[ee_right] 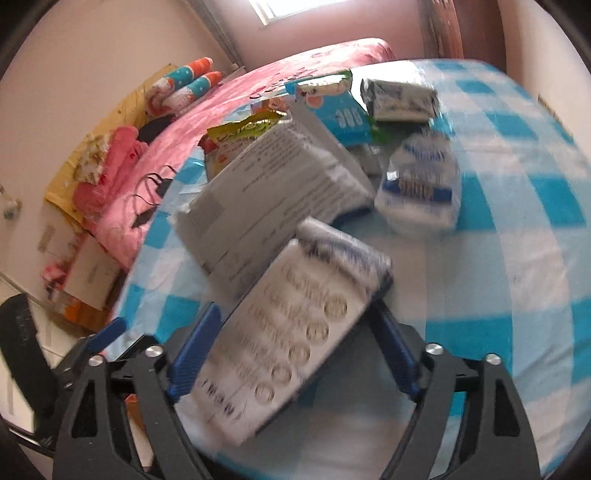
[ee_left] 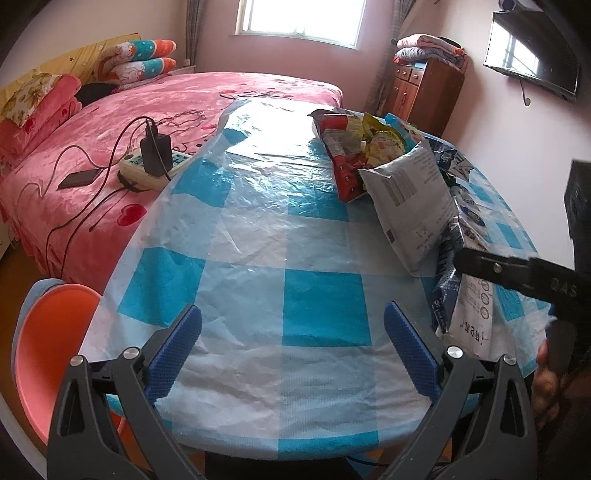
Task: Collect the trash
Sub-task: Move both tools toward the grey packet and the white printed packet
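Daylight from the window point(ee_left: 301, 20) at twelve o'clock, white glare on the plastic cloth point(ee_left: 273, 129) beneath it, left view sharp, right view smeared with motion blur, carton point(ee_right: 291, 332) print unreadable, fisheye bending, dark vignette at corners

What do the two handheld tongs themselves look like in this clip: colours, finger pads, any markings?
Both tongs share one build: the left tongs and right tongs have black plastic frames with silver round pivot bolts and blue pads with a fine dotted texture. In the left view, the right tongs' black finger shows embossed letters, partly legible.
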Motion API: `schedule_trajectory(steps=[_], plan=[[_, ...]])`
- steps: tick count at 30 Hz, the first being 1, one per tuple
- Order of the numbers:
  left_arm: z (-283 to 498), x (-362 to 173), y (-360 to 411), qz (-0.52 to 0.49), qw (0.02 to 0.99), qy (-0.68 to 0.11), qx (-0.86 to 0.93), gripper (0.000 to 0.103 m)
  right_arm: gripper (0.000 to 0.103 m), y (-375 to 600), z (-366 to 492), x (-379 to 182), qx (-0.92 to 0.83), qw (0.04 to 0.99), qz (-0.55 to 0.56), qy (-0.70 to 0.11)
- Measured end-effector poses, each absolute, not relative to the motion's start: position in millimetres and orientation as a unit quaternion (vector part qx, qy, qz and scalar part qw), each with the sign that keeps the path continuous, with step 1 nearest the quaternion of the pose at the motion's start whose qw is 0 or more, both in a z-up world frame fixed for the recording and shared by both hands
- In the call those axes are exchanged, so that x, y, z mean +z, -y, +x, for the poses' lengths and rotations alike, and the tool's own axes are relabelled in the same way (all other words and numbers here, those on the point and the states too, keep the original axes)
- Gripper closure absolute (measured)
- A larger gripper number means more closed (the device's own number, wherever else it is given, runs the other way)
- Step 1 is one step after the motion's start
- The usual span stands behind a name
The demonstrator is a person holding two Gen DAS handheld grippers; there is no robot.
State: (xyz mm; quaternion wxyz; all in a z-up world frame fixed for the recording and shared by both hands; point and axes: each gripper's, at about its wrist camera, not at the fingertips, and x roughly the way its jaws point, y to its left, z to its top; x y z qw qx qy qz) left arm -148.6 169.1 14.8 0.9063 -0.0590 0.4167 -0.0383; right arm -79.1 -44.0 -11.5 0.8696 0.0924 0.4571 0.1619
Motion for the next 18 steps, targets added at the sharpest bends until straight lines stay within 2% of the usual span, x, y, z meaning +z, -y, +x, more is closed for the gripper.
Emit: schedule_trajectory(steps=[17,18], plan=[[-118.3,40.5,-150.4,-0.01,0.927,-0.371,-0.059,0.004,0.012,26.1,-76.4,-19.3,0.141,0.871,0.012,-0.47],[-117.7,40.7,-151.1,-0.011,0.927,-0.371,-0.059,0.004,0.009,25.0,-76.3,-19.0,0.14,0.871,0.007,-0.471]])
